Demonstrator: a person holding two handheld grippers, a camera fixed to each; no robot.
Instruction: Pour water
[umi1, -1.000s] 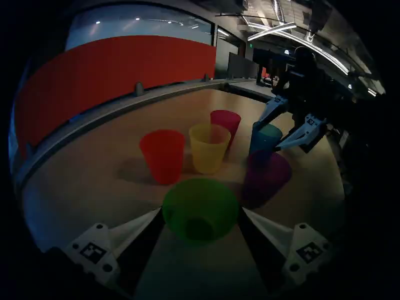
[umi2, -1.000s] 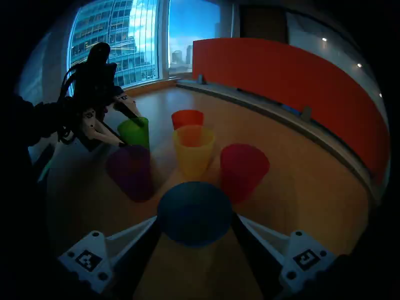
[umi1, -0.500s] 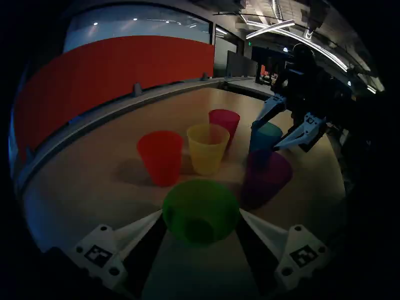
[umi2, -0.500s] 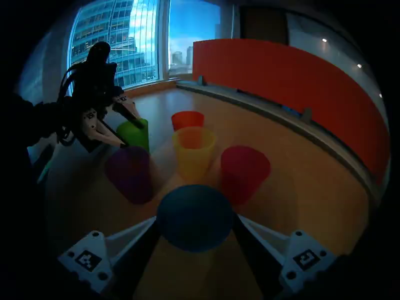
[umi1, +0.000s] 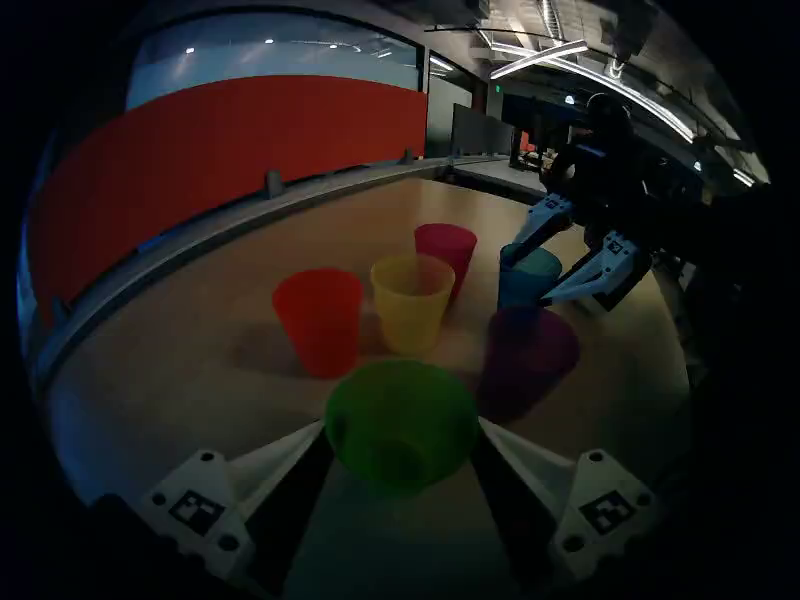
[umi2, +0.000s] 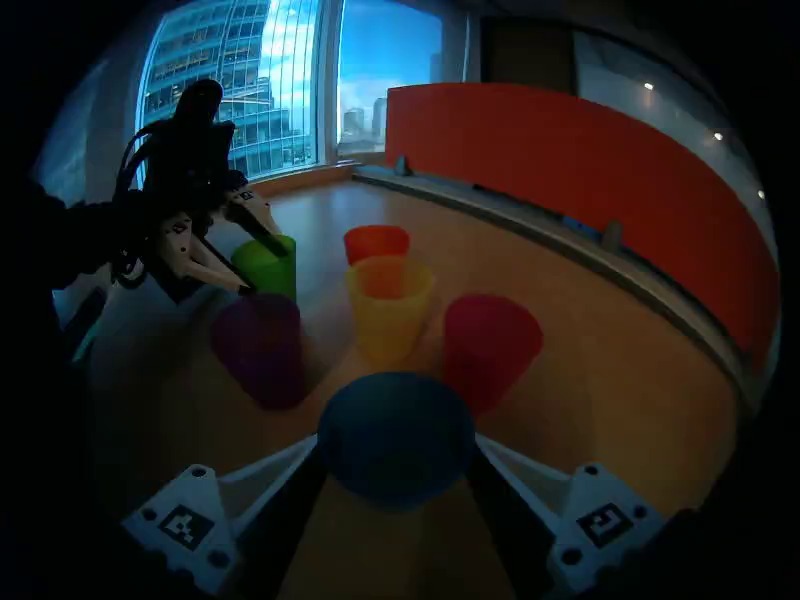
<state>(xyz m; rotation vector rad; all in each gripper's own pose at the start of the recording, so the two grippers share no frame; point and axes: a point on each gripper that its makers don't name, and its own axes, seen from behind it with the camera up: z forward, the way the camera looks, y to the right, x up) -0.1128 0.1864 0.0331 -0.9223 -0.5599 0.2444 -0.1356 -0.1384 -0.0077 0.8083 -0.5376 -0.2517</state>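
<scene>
My left gripper is shut on a green cup, held upright just over the wooden table. My right gripper is shut on a blue cup in the same way. Between them stand a red cup, a yellow cup, a magenta cup and a purple cup. The left gripper view also shows the right gripper across the table with the blue cup. In the right gripper view, the left gripper holds the green cup. I cannot tell whether any cup holds water.
A red partition runs along the table's far edge behind a grey rail. A person's dark sleeve reaches in behind the left gripper. Large windows lie beyond. Bare tabletop spreads to the right of the magenta cup.
Both grippers keep their cups and have drifted only slightly. In the right gripper view the blue cup and fingers sit a little lower and closer than before.
</scene>
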